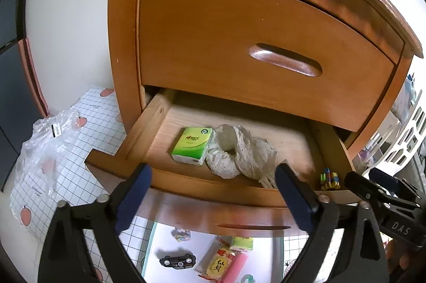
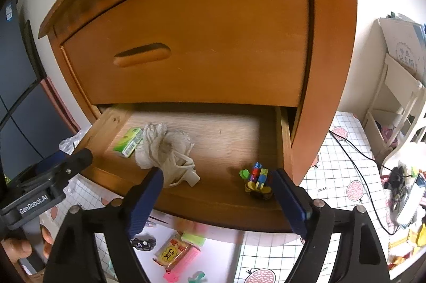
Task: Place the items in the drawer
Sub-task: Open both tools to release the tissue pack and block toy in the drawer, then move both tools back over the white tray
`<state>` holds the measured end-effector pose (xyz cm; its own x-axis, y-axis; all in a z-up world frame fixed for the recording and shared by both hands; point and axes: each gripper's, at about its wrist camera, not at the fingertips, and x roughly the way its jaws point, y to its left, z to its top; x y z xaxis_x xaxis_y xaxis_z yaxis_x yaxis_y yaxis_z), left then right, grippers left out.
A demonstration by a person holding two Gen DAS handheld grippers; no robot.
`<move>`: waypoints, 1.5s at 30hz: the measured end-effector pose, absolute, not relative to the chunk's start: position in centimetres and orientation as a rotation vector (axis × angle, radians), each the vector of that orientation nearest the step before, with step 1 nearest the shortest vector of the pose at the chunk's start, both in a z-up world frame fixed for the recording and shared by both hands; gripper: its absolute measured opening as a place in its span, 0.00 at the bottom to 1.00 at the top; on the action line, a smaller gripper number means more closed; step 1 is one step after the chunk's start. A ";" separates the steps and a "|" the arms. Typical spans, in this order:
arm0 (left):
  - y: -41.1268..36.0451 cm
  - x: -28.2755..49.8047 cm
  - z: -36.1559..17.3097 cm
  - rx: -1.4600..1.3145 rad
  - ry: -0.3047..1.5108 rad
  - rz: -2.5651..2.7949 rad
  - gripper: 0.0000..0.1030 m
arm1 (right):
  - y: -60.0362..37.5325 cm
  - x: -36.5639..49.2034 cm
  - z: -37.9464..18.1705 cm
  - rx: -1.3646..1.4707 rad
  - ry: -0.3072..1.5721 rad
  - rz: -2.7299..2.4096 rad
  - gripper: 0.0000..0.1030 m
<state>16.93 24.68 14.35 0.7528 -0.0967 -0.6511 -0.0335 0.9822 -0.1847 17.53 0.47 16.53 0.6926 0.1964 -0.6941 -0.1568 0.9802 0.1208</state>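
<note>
Both the left tongs (image 1: pixel 213 181) and right tongs (image 2: pixel 217 185) stand apart and empty over the open drawer (image 1: pixel 138 134), where a green tissue pack (image 1: pixel 192 145), crumpled white bag (image 1: pixel 239 154) and small colourful toy (image 2: pixel 257 180) lie. The snack packet (image 2: pixel 173 252) waiting on the floor below the drawer's front edge looks light and crinkly, best pinched gently across its flat sides.

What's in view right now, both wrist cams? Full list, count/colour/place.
nightstand: 1, brown wood, upper drawer closed
lower drawer: 1, wood, pulled open
tissue pack: 1, green, drawer left
crumpled bag: 1, whitish, drawer middle, touching the pack
block toy: 1, multicolour, drawer front right
toy car: 1, black, floor tray below the drawer
snack packet: 1, yellow and red, floor tray
second tissue pack: 1, green, floor tray
clear wrapper: 1, transparent, grid mat left of the stand
white shelf: 1, right of the stand
left gripper: 1, black with blue pads, open, empty
right gripper: 1, same, open, empty
</note>
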 end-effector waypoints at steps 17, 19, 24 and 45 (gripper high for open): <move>24.4 14.4 14.5 -0.182 0.615 -0.050 1.00 | 0.7 15.9 16.5 0.050 0.721 0.194 1.00; 24.3 13.7 14.5 -0.191 0.593 -0.079 1.00 | 0.7 15.0 16.6 0.047 0.693 0.203 1.00; 23.9 11.1 14.6 -0.194 0.523 -0.127 1.00 | 0.5 12.5 16.8 0.042 0.615 0.212 1.00; 23.6 9.2 4.0 -0.211 0.753 -0.131 1.00 | 1.3 9.5 2.5 0.039 0.925 0.228 1.00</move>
<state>9.22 23.56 3.95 0.7231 -0.1927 -0.6633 0.0423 0.9708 -0.2360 9.54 1.32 2.49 0.5794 0.2116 -0.7871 -0.1780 0.9753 0.1311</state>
